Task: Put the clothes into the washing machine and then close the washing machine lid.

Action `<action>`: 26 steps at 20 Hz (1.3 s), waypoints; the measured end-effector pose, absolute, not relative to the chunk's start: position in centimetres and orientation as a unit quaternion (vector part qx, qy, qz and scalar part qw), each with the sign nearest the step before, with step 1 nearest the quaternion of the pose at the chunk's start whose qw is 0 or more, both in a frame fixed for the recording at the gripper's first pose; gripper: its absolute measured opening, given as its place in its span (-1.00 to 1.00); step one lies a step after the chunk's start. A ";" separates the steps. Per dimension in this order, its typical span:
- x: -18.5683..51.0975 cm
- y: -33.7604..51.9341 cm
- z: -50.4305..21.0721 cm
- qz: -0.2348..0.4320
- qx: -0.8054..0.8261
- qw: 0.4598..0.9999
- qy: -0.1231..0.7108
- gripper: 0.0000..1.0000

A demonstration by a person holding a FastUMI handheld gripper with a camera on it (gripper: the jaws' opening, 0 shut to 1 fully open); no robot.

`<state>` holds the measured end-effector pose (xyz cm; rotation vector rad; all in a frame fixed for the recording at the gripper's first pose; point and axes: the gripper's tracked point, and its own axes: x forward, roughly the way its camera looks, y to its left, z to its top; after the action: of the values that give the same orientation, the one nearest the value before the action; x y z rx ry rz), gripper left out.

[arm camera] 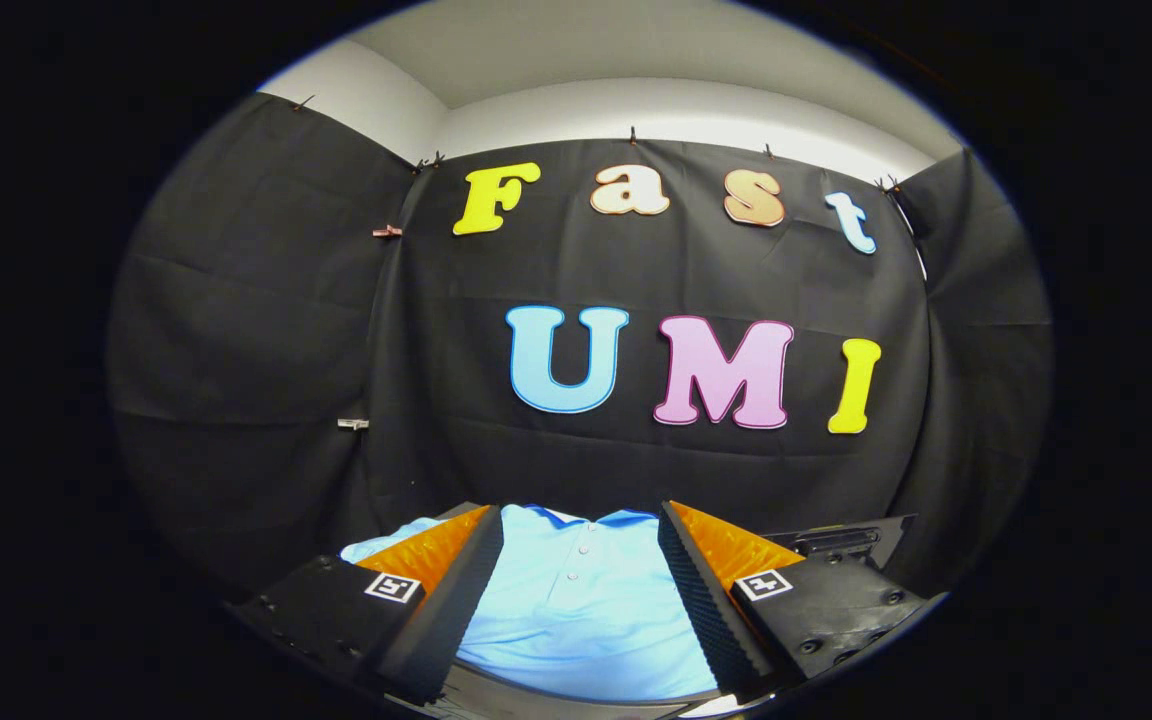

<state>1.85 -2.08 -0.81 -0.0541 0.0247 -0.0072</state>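
Your booth's black cloth wall point(636, 440) stands well beyond everything else, hung from small clips along its top edge, with a pale wall and ceiling showing above it. Below it, the biggest thing in front of you is the light blue polo shirt point(576, 620), lying spread out flat with its collar at the far end toward the cloth and its row of small white buttons running down the middle toward you. What it lies on is mostly covered; you can make out a pale curved edge just under its near hem, but you cannot tell from here what that surface is. A dark flat piece point(841, 542) pokes out beyond the right finger, too hidden to name. Your hand-held gripper point(581, 570) is spread wide, released, with nothing held: its two orange-backed fingers with black ribbed pads point(691, 600) stand well apart, the shirt showing between them and under them. You cannot tell whether the fingertips touch the fabric or hover over it
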 end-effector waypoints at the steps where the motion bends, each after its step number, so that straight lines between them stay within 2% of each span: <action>1: 1.8 -2.3 -1.1 -0.005 -0.027 0.999 0.017 0.96; 9: 4.1 -1.1 -4.1 0.017 -0.037 0.997 0.073 0.96; 13: 8.3 -0.7 -6.5 0.021 -0.032 0.992 0.119 0.96; 22: 14.7 -3.2 -14.1 -0.032 -0.027 0.956 0.292 0.98; 26: 14.8 -4.1 -15.1 -0.063 -0.014 0.948 0.313 0.97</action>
<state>14.79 -4.06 -15.14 -0.0290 0.6375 -0.1282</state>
